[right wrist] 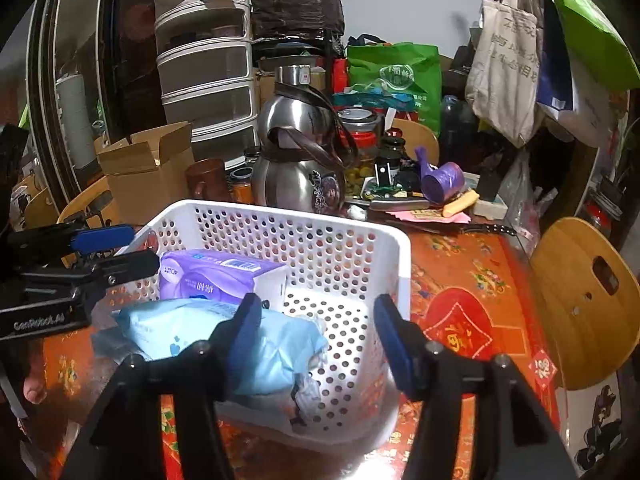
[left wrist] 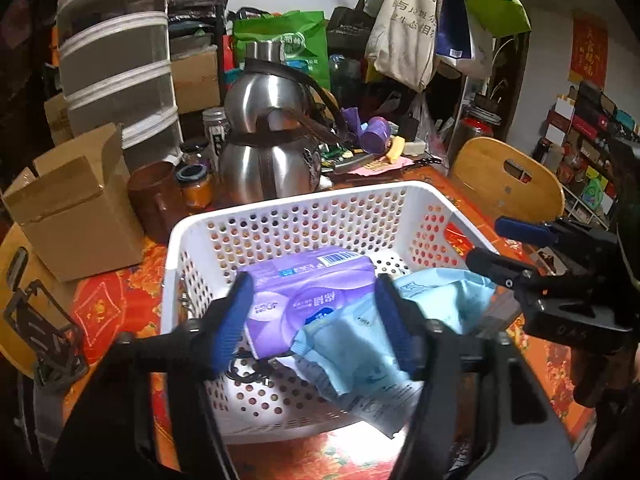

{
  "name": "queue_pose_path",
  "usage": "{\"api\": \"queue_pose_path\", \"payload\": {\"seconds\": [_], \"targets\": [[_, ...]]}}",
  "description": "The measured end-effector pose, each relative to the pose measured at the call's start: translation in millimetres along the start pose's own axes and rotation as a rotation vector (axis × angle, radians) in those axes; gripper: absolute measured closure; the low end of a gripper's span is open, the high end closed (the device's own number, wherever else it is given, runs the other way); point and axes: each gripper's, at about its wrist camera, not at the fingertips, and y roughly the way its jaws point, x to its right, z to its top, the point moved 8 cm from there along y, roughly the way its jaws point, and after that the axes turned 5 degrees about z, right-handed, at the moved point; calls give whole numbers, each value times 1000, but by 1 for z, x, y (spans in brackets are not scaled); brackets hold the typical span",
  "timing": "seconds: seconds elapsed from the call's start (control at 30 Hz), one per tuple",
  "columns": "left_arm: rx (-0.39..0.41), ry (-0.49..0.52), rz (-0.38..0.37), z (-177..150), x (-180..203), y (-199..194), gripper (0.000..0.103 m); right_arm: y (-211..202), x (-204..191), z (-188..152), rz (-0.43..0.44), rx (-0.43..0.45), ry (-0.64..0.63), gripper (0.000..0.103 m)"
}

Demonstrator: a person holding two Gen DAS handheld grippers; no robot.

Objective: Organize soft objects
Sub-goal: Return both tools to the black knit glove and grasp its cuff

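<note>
Crowding white basket (left wrist: 280, 204): steel kettle (left wrist: 272, 152), cardboard box (left wrist: 76, 216); both hand-held grippers (left wrist: 316, 320) (right wrist: 316, 332) open, empty.

both wrist views near, sharing basket (left wrist: 208, 224) (downward tilt)

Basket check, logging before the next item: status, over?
Left tongs and right tongs open, empty. Purple tissue pack and blue wipes pack in white basket. Nothing blocking.
</note>
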Motion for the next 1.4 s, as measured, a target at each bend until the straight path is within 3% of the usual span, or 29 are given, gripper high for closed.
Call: {"api": "queue_pose_path", "payload": {"seconds": [0.23,0.5,0.6,0.8,0.93,1.03,1.13,1.4], "targets": [[-12,-3,-8,-15,2,-18,32,-4,-6,-8,23,0,7,43],[-64,-47,-6,-77,-10,-53,30,-47,-16,-30,13,35,17,38],[-96,-69,20,-109,-17,-68,29,-69,-19,-54,14,53,25,28],[-121,-139,7,-176,-22,-104,29,-83,-27,-128,26,-5,49,28],[-121,-162,-18,-230,-8,-119,29,-90,-37,-183,62,-43,91,28],[-148,-181,-42,-267,7,-120,29,-88,-50,-222,33,-98,70,28],[-164,-176,-59,-286,22,-119,29,-89,-60,-243,41,-125,59,28],[-174,-99,-57,-294,48,-109,29,-80,-70,-258,43,-154,61,28]]}}
